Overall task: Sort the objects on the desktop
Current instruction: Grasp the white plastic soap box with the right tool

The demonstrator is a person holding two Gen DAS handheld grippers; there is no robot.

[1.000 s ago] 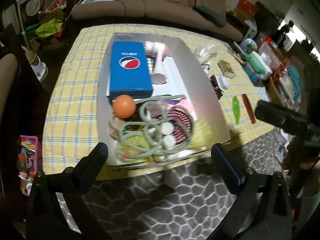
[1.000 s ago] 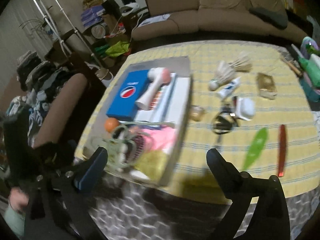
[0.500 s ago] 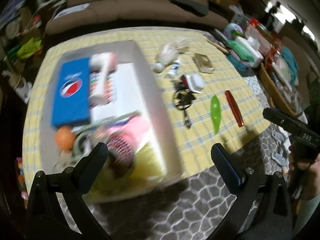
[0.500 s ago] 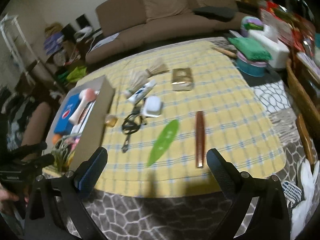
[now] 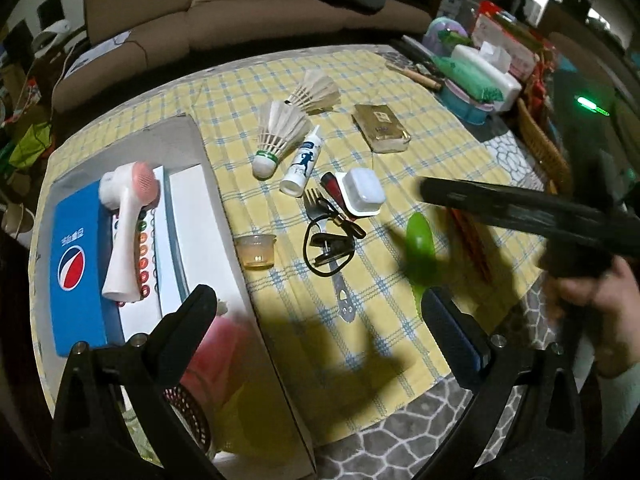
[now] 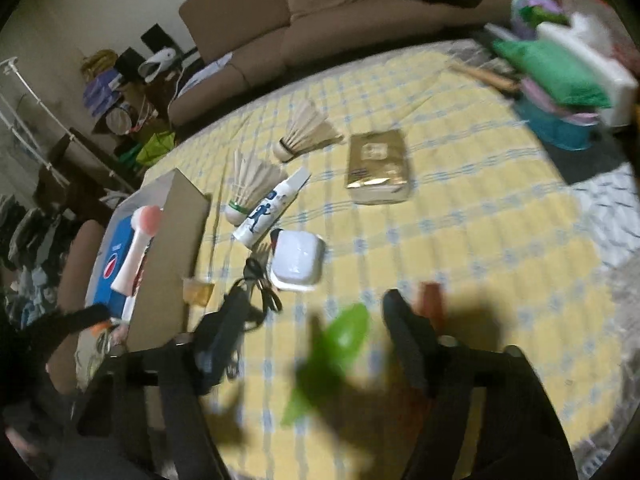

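Note:
Loose items lie on the yellow checked cloth: a green leaf-shaped piece, a red stick, a white case, two shuttlecocks, a white tube and a gold packet. My right gripper hangs over the green piece. Its jaws are closing, the piece lies below the gap, and the pads do not touch it. The red stick lies just past the right finger. My left gripper is open and empty near the table's front edge, beside the box.
A grey cardboard box at the left holds a blue Pepsi carton, a white facial brush and a pink brush. A fork, a black cable and a small cup lie beside it. A hand crosses at right.
Both views have swung right, from the box to the loose items. The right gripper has dropped over the green piece and its jaws have narrowed. The left gripper stays open.

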